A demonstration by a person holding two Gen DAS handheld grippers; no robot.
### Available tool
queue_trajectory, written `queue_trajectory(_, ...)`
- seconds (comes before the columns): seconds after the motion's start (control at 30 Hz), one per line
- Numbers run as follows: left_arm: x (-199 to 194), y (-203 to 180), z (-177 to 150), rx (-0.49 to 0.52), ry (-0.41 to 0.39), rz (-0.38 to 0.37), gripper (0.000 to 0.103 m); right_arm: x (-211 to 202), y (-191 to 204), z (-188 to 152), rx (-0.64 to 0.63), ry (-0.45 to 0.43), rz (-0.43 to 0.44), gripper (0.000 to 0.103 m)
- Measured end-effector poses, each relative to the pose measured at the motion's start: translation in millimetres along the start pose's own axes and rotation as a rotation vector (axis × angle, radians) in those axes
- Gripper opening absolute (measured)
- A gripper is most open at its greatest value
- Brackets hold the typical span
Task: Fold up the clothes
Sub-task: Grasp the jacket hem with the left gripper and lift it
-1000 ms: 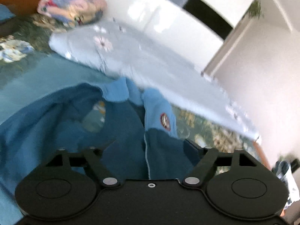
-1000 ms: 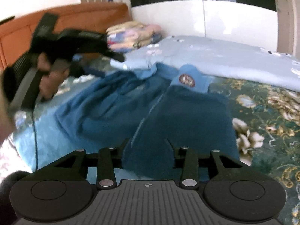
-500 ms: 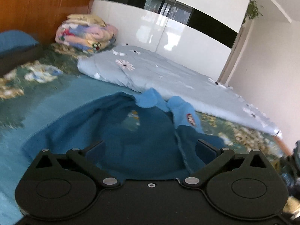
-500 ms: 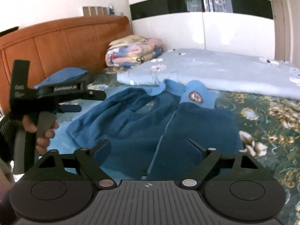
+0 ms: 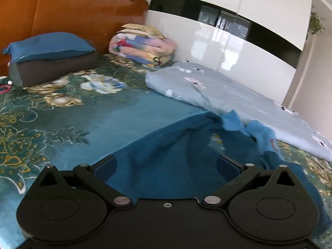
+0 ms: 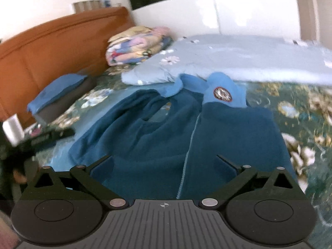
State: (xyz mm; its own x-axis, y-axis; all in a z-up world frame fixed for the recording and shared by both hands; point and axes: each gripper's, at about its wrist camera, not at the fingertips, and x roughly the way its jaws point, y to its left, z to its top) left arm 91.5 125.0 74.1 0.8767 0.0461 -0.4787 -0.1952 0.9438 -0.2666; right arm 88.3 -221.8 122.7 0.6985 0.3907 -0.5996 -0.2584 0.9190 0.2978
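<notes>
Lying beneath spread fingers (image 6: 101,164), blue jacket (image 6: 166,137)

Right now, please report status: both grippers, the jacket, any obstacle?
Left gripper open, right gripper just opened wide; neither grips. Blue jacket flat on bed, unfolded. Light blue quilt touches collar; nothing else blocks.

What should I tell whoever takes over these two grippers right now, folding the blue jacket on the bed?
Left gripper: jaws wide open, nothing held.
Right gripper: jaws just opened wide, nothing gripped.
Blue jacket lies rumpled on the floral bedspread, collar towards the pale duvet, zip closed partway.
Done: jacket laid out, released.
Left: smooth it and make the folds.
</notes>
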Motion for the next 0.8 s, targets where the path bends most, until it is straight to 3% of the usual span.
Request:
queue_trajectory(0.2, 26.7, 33.2, 2.2, -0.039, 0.021, 0.028, 0.101, 31.1, -19.7, 24.2, 0.220, 0.061, 0.000, 0.103)
queue_trajectory(0.33, 39.0, 47.1, -3.3, -0.039, 0.024, 0.021, 0.101, 57.3, -18.5, 51.8, 0.259, 0.097, -0.034, 0.103)
queue_trajectory(0.43, 49.0, 50.1, -2.4, -0.029, 0.086, -0.012, 0.101, 83.4, -11.7, 78.7, 0.272, 0.133, -0.063, 0.103)
queue_trajectory(0.53, 52.1, 46.2, -1.8, 0.001, 0.093, -0.033, 0.101, 112.6, -3.6, 96.3, 0.325, 0.160, -0.096, 0.103)
queue_trajectory(0.7, 50.6, 47.3, -0.7, 0.091, 0.070, 0.111, 0.101, 176.7, 18.3, 116.4, 0.400, 0.228, -0.105, 0.103)
queue_trajectory(0.8, 50.0, 58.1, 1.6, 0.066, 0.084, 0.127, 0.101, 207.4, 41.1, 124.5, 0.399, 0.233, -0.123, 0.103)
